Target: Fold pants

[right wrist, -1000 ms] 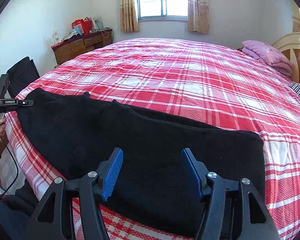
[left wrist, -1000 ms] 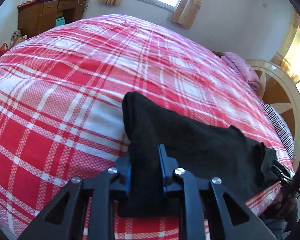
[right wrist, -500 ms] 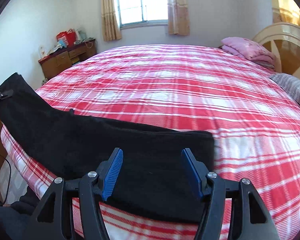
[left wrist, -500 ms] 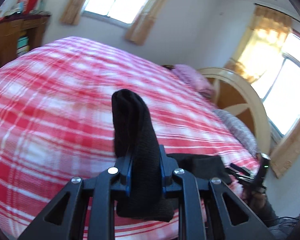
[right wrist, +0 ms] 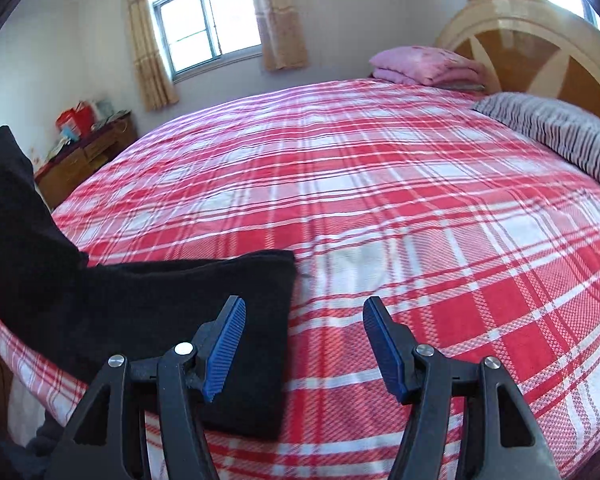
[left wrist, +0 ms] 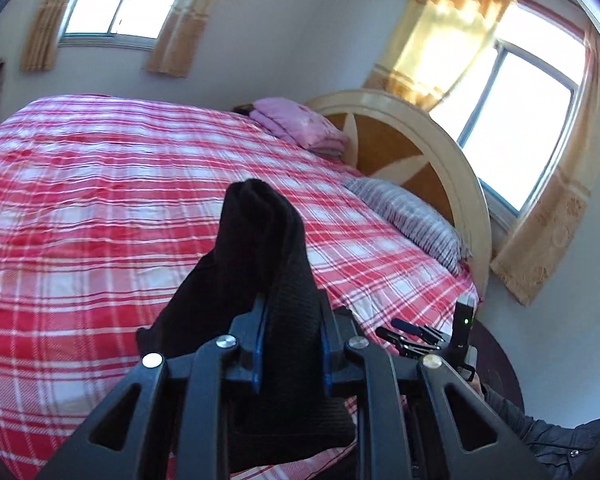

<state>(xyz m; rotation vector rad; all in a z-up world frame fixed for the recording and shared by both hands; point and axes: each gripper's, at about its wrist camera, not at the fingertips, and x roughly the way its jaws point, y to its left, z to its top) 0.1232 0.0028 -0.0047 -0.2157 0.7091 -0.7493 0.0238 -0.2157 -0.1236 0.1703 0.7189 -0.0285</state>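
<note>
Since a second ago, left hand-held gripper (left wrist: 290,344) lifts the pants (left wrist: 260,264) off the bed (left wrist: 100,200), clamped tight; right hand-held gripper (right wrist: 304,344) gapes empty beside them. No readable writing.

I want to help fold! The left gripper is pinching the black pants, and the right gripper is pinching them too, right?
Not quite. The left gripper is pinching the black pants, but the right gripper is open and holds nothing. The right wrist view shows its blue pads apart above the bed, beside the pants' end.
</note>
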